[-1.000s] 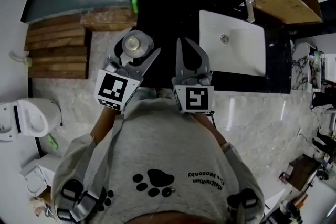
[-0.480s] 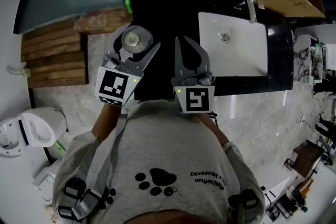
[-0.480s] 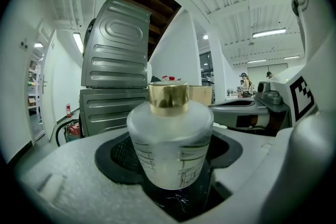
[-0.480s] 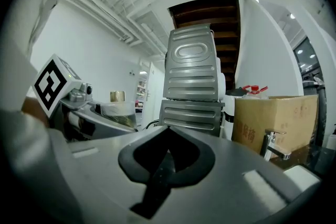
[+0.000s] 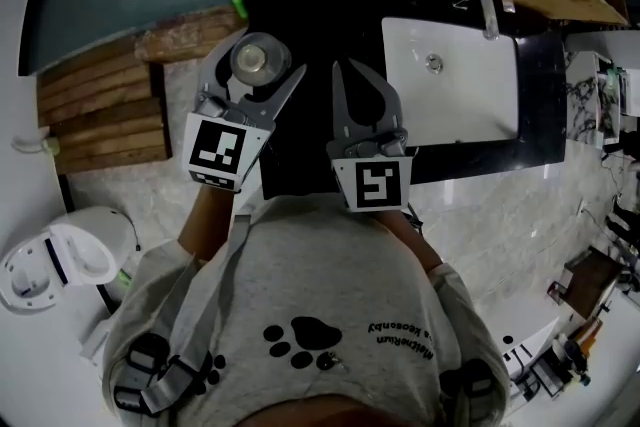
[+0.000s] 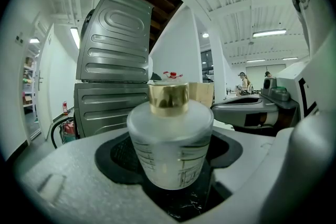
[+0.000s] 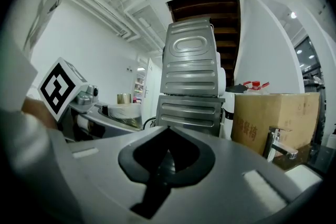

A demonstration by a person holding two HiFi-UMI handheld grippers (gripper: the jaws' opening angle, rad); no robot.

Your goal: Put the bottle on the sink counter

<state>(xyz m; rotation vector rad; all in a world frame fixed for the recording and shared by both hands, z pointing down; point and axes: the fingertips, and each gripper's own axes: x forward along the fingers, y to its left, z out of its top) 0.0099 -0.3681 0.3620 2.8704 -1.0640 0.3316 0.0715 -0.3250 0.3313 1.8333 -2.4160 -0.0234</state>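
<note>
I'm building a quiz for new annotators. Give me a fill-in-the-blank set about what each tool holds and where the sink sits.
1. The left tool grips a frosted ___.
2. Its cap is ___ in colour.
3. The right tool has its jaws together and holds ___.
4. In the head view, the white sink basin lies on the ___ tool's side.

Missing words: bottle; gold; nothing; right.

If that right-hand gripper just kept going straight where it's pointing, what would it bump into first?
Most likely the grey ribbed metal unit straight ahead of the right gripper, though its distance is unclear. The cardboard box and faucet stand right of that line.
</note>
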